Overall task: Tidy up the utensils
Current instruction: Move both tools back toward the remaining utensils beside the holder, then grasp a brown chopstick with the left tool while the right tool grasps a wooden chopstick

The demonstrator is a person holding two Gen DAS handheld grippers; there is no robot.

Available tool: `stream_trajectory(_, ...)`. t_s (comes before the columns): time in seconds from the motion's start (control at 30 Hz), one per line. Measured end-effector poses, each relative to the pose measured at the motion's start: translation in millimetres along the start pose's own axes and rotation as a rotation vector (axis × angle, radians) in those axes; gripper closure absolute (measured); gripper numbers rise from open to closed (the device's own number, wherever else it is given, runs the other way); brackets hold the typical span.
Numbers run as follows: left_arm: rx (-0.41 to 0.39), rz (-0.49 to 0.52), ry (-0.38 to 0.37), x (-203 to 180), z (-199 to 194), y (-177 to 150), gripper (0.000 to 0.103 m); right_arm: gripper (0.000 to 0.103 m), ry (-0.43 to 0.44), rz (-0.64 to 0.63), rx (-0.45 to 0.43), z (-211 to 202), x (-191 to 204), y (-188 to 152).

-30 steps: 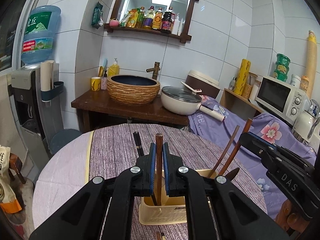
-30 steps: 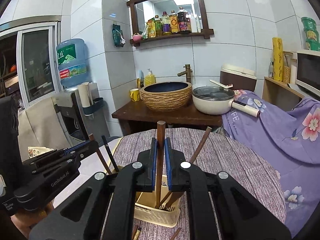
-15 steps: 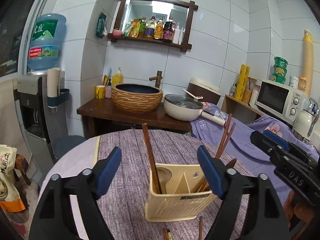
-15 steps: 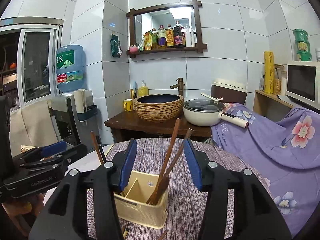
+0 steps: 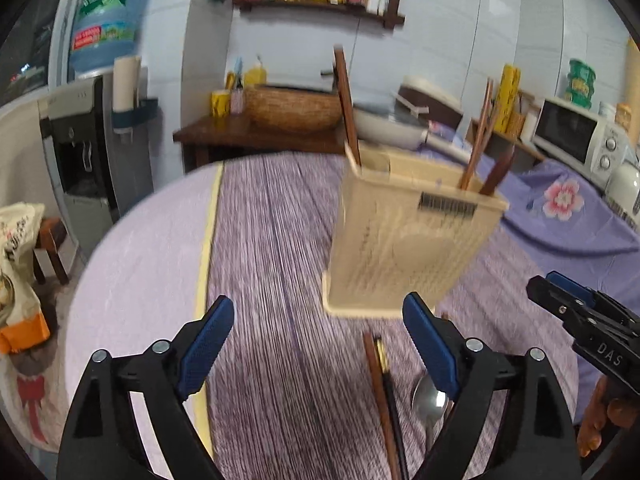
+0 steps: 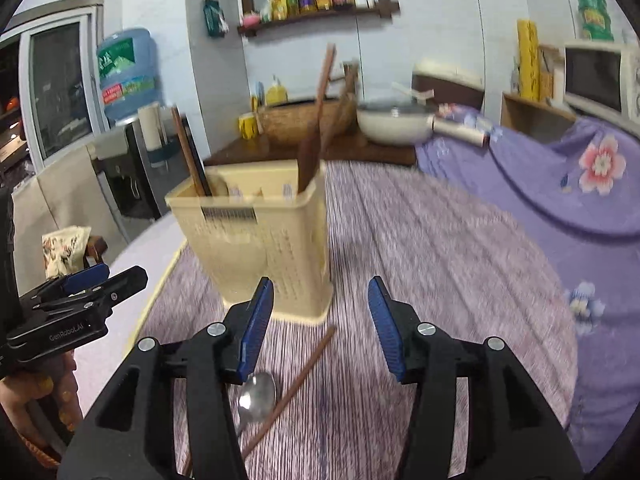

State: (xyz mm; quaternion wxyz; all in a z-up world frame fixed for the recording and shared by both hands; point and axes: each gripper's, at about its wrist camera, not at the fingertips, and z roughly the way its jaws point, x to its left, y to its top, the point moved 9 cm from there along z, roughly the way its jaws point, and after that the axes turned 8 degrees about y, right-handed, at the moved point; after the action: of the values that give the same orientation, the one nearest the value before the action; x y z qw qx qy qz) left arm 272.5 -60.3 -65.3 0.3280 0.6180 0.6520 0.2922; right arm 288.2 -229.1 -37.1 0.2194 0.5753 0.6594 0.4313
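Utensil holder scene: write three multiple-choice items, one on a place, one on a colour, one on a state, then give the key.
1. Where does the metal spoon lie?
A. on the purple cloth, in front of the holder
B. inside the holder
C. in the pan

2. What colour is the utensil holder?
A. blue
B. cream
C. black

3. How does the right gripper stand?
A. shut on a chopstick
B. shut on the spoon
C. open, holding nothing

Key: 1 A, the spoon rests on the cloth near the gripper; 2 B, its walls are pale cream; 3 C, the blue pads stand apart with nothing between them.
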Motion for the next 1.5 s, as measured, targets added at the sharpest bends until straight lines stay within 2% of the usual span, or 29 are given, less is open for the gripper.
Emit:
stream_trajectory(0.2, 0.110, 0.063, -0.027, -11.6, 23.7, -40.6, 0.036, 0.053, -0.010, 0.070, 0.133, 35.0, -11.8, -50.4)
stream_trajectory(0.33, 0.167, 0.071, -0.053, -17.2, 35.1, -56.3, 0.046, 0.053, -0.007, 0.111, 0.185, 52.5, -17.5, -66.8)
stream_trajectory(0.57, 0.203, 0.089, -0.081, -27.2, 41.4, -66.0, 0.051, 0.059, -0.016, 0.128, 0.255, 78.8, -18.4, -81.4)
stream_trajectory(0.97, 0.229, 0.112, -0.089, -39.9, 50.6, -70.5, 0.056, 0.064, -0.075, 0.095, 0.283, 104.0, -18.8, -75.5)
stream_trajectory(1.5, 0.230, 0.162, -0.029, -41.1, 63.7, -62.5, 0.063, 0.064, -0.100, 0.054, 0.285, 103.6, -13.1, -76.6)
